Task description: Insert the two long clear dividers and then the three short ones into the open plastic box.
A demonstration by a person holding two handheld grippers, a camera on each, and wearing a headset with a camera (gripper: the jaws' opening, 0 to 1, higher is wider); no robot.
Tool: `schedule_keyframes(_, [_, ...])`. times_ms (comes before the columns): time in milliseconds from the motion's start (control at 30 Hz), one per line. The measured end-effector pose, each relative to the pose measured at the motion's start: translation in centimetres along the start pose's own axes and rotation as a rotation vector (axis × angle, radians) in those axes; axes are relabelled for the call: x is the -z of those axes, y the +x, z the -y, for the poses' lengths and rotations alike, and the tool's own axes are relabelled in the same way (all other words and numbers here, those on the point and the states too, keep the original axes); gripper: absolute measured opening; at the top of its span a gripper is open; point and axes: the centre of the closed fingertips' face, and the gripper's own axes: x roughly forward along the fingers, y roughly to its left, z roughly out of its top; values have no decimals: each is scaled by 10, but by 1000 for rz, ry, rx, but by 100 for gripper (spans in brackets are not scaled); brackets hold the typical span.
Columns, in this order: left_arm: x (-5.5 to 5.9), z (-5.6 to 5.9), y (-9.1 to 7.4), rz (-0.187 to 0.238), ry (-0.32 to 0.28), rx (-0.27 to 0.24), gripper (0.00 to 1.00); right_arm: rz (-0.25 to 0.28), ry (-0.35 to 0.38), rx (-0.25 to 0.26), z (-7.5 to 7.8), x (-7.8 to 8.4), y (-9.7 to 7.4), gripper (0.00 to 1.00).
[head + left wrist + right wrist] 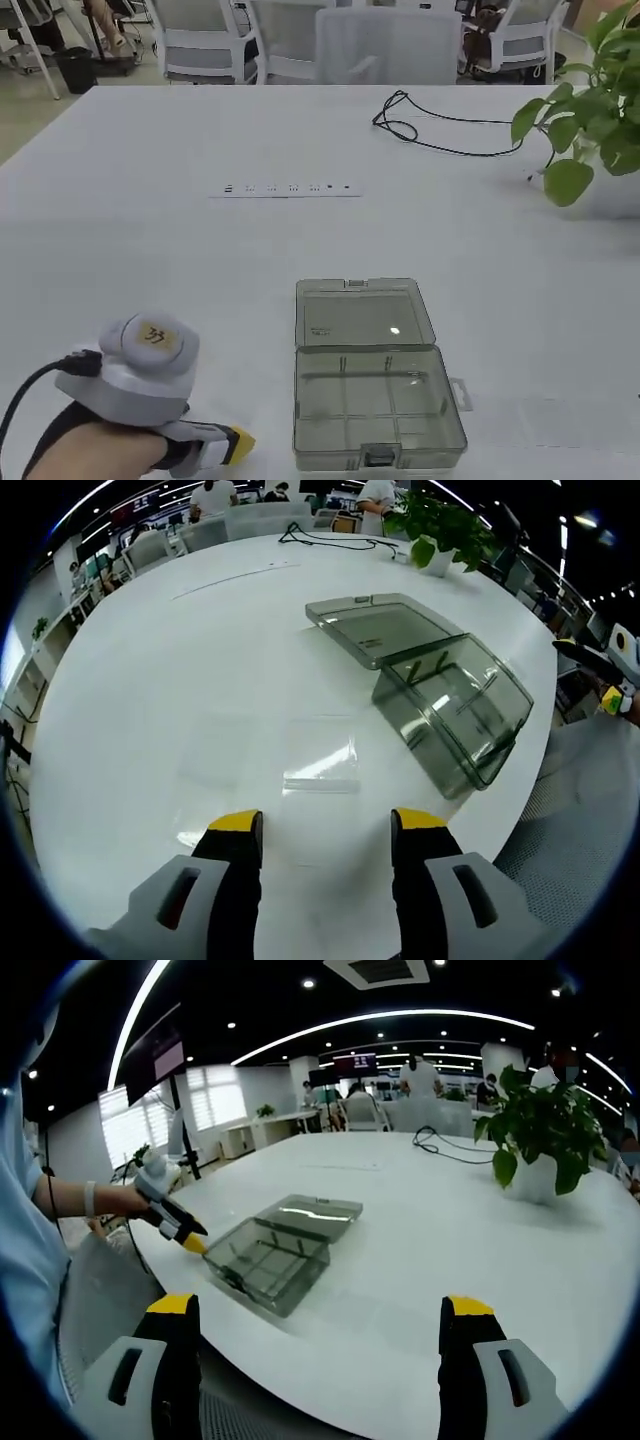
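Note:
The open clear plastic box (378, 408) sits near the table's front edge, its lid (365, 315) laid flat behind it. Thin clear partitions show inside the base. In the left gripper view the box (455, 705) lies to the right, and clear flat dividers (320, 758) rest on the table just ahead of my left gripper (328, 825), which is open and holds nothing. The left gripper (232, 446) sits left of the box, low over the table. My right gripper (320, 1330) is open and empty, off the table's right side, facing the box (268, 1250).
A potted plant (585, 120) stands at the back right, with a black cable (430, 125) coiled beside it. A white power strip (285, 189) lies mid-table. Chairs line the far edge. A hand holds the left gripper (175, 1222).

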Motion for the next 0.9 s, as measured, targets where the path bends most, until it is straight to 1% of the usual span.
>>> schedule_keyframes(67, [1, -1, 2, -16, 4, -2, 49, 1, 4, 5, 1, 1, 0, 100])
schedule_keyframes(100, [-1, -1, 1, -11, 9, -4, 48, 3, 5, 7, 1, 1, 0, 100])
schedule_keyframes(167, [-2, 0, 2, -24, 12, 0, 48, 5, 10, 11, 2, 1, 0, 100])
schedule_keyframes(200, [-3, -2, 2, -33, 19, -9, 46, 5, 11, 11, 1, 1, 0, 100])
schedule_keyframes(233, [-1, -4, 2, -54, 49, -21, 45, 4, 12, 10, 1, 1, 0, 100])
schedule_keyframes(300, [-2, -2, 4, -55, 58, -23, 44, 1, 10, 11, 1, 2, 0, 100])
schedule_keyframes(433, [1, -4, 4, -88, 120, -50, 43, 6, 15, 10, 0, 0, 1, 100])
schedule_keyframes(467, [0, -3, 4, -88, 128, -50, 42, 6, 14, 7, 0, -1, 2, 100])
schedule_keyframes(500, [0, -2, 4, -90, 118, -47, 41, 4, 12, 4, -2, -1, 3, 100])
schedule_keyframes(600, [0, -1, 4, -96, 125, -43, 38, 8, 4, -1, -5, -3, 4, 100])
schedule_keyframes(667, [0, -1, 4, -96, 121, -42, 32, 11, 5, -3, -6, -4, 4, 100])
schedule_keyframes(833, [0, -2, 4, -98, 124, -38, 32, 3, 5, -5, -8, -1, 2, 100])
schedule_keyframes(900, [0, -2, 4, -94, 122, -37, 32, 10, 10, -3, -9, -2, 1, 100])
